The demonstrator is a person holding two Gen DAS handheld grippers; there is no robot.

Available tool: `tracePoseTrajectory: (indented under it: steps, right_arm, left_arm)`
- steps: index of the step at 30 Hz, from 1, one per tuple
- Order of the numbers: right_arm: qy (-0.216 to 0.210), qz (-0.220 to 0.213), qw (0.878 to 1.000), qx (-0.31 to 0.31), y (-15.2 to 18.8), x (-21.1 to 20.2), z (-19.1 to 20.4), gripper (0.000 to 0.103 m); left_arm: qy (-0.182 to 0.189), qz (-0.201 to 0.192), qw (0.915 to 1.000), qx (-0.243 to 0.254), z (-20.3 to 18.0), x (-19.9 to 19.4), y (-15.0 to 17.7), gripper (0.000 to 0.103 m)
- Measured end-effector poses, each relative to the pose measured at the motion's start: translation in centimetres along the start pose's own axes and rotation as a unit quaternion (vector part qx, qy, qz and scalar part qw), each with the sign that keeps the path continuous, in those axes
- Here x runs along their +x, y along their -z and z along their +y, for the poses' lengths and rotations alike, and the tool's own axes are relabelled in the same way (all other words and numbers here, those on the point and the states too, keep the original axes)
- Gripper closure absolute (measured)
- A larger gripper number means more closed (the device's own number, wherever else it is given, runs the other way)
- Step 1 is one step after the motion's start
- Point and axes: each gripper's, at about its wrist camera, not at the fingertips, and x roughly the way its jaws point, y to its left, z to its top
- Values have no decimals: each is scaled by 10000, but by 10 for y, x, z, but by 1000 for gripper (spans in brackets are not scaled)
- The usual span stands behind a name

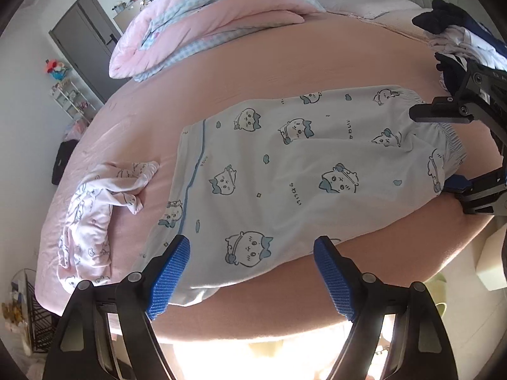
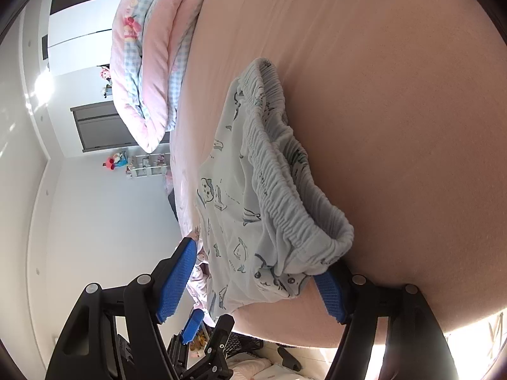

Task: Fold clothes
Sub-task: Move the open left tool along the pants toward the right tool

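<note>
Pale blue pyjama shorts [image 1: 285, 174] printed with cartoon animals lie spread flat on the pink bed sheet [image 1: 317, 57]. My left gripper [image 1: 253, 272] hovers open over the side edge of the shorts near the bed's rim, its blue pads wide apart and touching nothing. My right gripper [image 1: 453, 152] is at the elastic waistband [image 2: 285, 196]. In the right wrist view the bunched waistband lies between the fingers of the right gripper [image 2: 253, 285]; its right pad sits beside the cloth and its left pad stands clear, so it is open. The left gripper [image 2: 206, 326] shows low in that view.
A crumpled pink-and-white garment [image 1: 95, 221] lies left of the shorts. A folded pink and blue-check quilt [image 1: 206, 25] sits at the far side of the bed. A pile of dark and white clothes [image 1: 459, 38] lies at the far right. A black wire basket [image 1: 38, 316] stands on the floor.
</note>
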Motion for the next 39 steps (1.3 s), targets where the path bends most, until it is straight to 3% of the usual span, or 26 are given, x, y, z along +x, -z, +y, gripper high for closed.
tracePoseTrajectory:
  steps: [8, 15, 17, 20, 22, 23, 24, 30, 33, 39]
  right_arm:
    - [51, 24, 10000, 73, -7, 9, 0, 32]
    - [-143, -94, 9995, 260, -12, 10, -6, 33]
    - [-184, -124, 9992, 325, -15, 11, -8, 38]
    - [-237, -115, 9985, 481, -18, 15, -19, 63]
    - [-410, -76, 9968, 681, -21, 17, -34, 90]
    - [-571, -39, 9961, 678, -22, 17, -38, 92]
    - [-734, -1, 9951, 661, -23, 16, -41, 92]
    - [-520, -68, 9978, 409, -19, 18, -34, 92]
    - [-423, 135, 9960, 780, -23, 20, -34, 91]
    - [83, 210, 9986, 488, -27, 21, -11, 87]
  left_arm:
    - [-120, 15, 9970, 761, -22, 19, -19, 23]
    - [-578, -249, 9777, 2003, -62, 22, -18, 23]
    - [-677, -335, 9730, 2179, -70, 21, -17, 23]
    - [-708, -402, 9699, 2294, -77, 19, -18, 23]
    - [-665, -391, 9706, 2279, -77, 18, -20, 23]
    - [-640, -381, 9714, 2256, -76, 18, -21, 23]
    - [-608, -360, 9725, 2221, -75, 18, -22, 23]
    - [-189, -228, 9796, 1989, -71, 14, -26, 23]
    - [-170, -238, 9796, 1988, -74, 12, -27, 23]
    - [-75, -398, 9761, 2134, -84, 1, -27, 23]
